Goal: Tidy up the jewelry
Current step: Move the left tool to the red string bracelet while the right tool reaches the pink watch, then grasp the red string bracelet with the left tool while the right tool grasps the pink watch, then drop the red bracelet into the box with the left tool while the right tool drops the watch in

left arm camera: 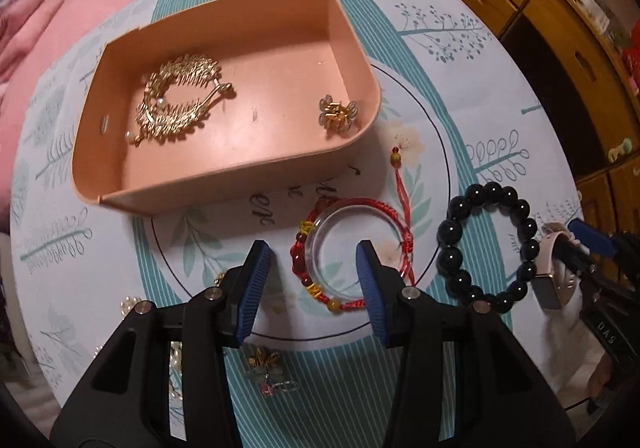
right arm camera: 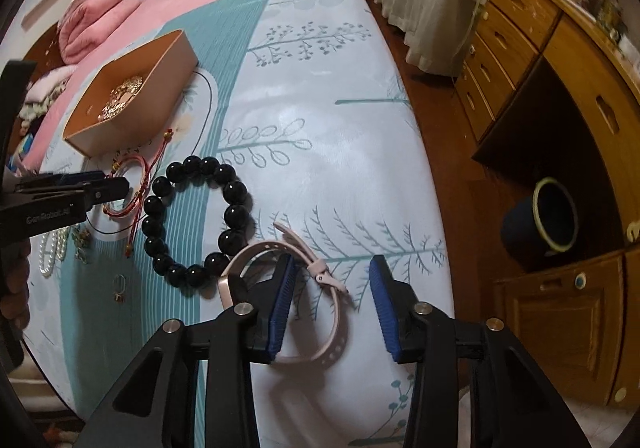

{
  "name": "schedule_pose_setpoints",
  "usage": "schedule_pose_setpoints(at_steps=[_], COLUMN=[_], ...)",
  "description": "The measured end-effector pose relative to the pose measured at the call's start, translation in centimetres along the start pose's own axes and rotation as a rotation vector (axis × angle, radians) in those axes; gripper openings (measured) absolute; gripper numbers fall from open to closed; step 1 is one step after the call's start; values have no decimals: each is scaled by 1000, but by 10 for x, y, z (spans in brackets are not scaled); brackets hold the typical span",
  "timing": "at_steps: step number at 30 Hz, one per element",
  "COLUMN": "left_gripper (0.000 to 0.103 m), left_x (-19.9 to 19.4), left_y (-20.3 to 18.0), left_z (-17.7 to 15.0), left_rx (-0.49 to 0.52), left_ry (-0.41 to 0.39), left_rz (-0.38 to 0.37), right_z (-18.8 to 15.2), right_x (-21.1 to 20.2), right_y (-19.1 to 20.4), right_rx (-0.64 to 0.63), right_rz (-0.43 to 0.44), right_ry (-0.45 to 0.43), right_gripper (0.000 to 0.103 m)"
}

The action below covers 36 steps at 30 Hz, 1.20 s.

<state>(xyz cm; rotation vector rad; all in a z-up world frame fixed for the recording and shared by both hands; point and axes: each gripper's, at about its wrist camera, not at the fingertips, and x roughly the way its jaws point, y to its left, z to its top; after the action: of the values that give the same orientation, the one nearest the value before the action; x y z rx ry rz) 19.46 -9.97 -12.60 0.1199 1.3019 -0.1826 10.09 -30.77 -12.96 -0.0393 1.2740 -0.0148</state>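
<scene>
A pink box (left arm camera: 224,183) holds a gold hair ornament (left arm camera: 180,97) and a small gold flower piece (left arm camera: 338,115). My left gripper (left arm camera: 316,252) is open just above a red cord bracelet with a clear bangle (left arm camera: 384,207) on the table. A black bead bracelet (left arm camera: 486,246) lies to its right. My right gripper (right arm camera: 332,268) is open over a pink watch band (right arm camera: 332,332), with the strap between the fingers. The black beads (right arm camera: 192,219) and the box (right arm camera: 176,87) show in the right wrist view.
Pearls (left arm camera: 130,304) and a small flower trinket (left arm camera: 266,364) lie under my left gripper. The patterned tablecloth (right arm camera: 320,127) ends at the right edge. Wooden drawers (right arm camera: 520,47) and a dark pot (right arm camera: 544,219) stand beyond. A pink bed (left arm camera: 80,7) lies behind.
</scene>
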Motion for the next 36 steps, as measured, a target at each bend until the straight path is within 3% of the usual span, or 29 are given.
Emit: schedule_pose_setpoints(at_steps=[4, 6, 9, 14, 23, 36], left_gripper=[37, 10, 10, 10, 10, 10], left_x=[1, -1, -1, -12, -82, -169], left_y=[-2, -8, -17, -11, -2, 64], left_z=[2, 1, 0, -6, -28, -56], left_rx=[-14, 6, 27, -9, -27, -84], left_ry=[-5, -12, -17, -3, -101, -186], left_rz=[-2, 2, 28, 14, -18, 3], right_z=[0, -3, -8, -18, -18, 23], right_x=[1, -1, -3, -13, -59, -124], right_y=[1, -1, 1, 6, 26, 108], right_rx=[-10, -7, -10, -14, -53, -122], right_rz=[-13, 3, 33, 52, 79, 186], right_ry=[-15, -15, -8, -4, -47, -160], right_gripper=[16, 15, 9, 9, 9, 9])
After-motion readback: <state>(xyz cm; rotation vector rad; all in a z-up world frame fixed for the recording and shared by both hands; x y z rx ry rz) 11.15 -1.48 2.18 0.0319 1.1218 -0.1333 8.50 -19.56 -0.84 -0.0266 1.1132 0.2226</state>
